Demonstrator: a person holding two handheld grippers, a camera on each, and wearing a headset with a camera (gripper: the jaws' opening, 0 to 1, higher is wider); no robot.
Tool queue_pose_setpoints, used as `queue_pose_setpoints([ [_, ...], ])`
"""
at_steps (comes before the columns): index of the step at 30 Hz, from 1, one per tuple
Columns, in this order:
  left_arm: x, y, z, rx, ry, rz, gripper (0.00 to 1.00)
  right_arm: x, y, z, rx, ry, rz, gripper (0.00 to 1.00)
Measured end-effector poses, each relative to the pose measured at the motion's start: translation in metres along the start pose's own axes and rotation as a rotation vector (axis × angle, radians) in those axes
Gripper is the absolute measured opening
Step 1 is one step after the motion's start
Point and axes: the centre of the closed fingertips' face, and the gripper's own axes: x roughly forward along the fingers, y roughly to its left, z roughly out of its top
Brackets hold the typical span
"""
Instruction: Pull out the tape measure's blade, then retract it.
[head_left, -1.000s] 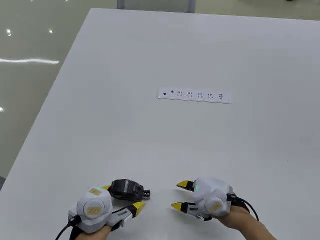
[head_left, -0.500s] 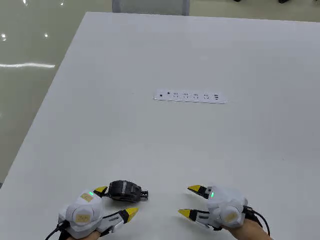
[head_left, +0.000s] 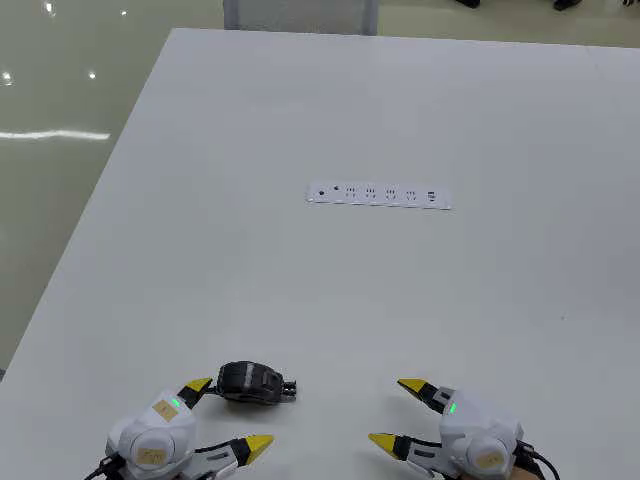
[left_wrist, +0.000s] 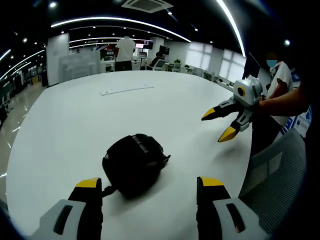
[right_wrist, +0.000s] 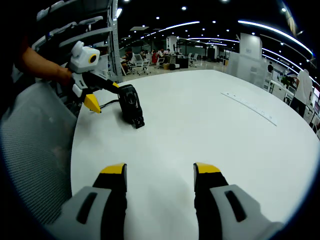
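A black tape measure (head_left: 255, 383) lies on the white table (head_left: 330, 290) near its front edge, blade retracted. My left gripper (head_left: 226, 413) is open, its yellow tips just behind the case and not touching it. In the left gripper view the tape measure (left_wrist: 135, 162) rests just ahead of the open left gripper (left_wrist: 150, 183), roughly centred on the gap between its jaws. My right gripper (head_left: 398, 413) stands open to the right, holding nothing, and points at the tape measure (right_wrist: 131, 105) from a distance. The right gripper (left_wrist: 218, 125) also shows in the left gripper view.
A white power strip (head_left: 378, 195) lies flat in the middle of the table. The table's left edge (head_left: 90, 225) drops to a glossy floor. A grey mesh chair (right_wrist: 35, 150) stands by the near edge. People stand far behind in the room.
Both grippers have drawn back toward the near edge. The left jaws, which were around the tape measure, now sit behind it. The tape measure stays where it was.
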Motion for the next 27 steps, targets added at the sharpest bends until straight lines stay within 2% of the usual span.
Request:
queue_pose_setpoints([
  [6,-0.007,-0.001,-0.003,0.034,-0.025,-0.017,0.79,-0.010,0.001,-0.005,0.003,-0.003,-0.016,0.57],
  [11,-0.013,-0.005,-0.005,0.076,-0.025,-0.044,0.81,-0.017,0.003,-0.008,0.021,-0.019,-0.024,0.63],
  [15,-0.017,-0.007,-0.005,0.088,-0.038,-0.066,0.84,-0.023,0.005,-0.010,0.024,-0.020,-0.027,0.69],
  [24,-0.022,-0.007,-0.014,0.110,-0.029,-0.080,0.90,-0.032,0.010,-0.015,0.035,-0.024,-0.029,0.78],
  [27,-0.024,-0.010,-0.011,0.112,-0.042,-0.088,0.93,-0.035,0.012,-0.014,0.050,-0.037,-0.025,0.80],
])
